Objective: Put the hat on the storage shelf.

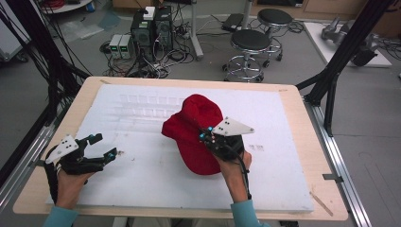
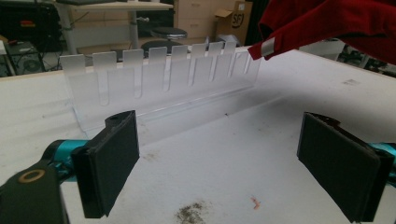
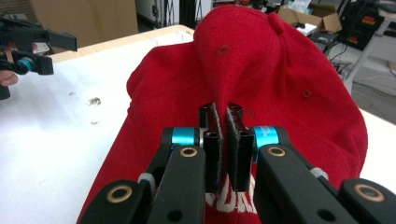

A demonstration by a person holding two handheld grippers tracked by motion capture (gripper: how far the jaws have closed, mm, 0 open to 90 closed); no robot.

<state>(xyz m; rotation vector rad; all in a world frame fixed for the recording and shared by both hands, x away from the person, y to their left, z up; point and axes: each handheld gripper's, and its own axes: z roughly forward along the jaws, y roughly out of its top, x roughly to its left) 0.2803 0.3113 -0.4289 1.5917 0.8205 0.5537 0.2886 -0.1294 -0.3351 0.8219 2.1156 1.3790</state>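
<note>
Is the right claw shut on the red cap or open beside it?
Shut on it. The right claw has its black pads pressed together with a ridge of the red cap pinched between them.

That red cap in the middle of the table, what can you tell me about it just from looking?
The red cap is a soft fabric baseball cap with stitched eyelets, a top button and white lettering, partly hidden, near the brim. The right gripper has its fingers shut on a fold of the crown, pinching the cloth into a ridge. The cap hangs crumpled over the white board, and its silver-tipped back strap shows in the left gripper view.
</note>
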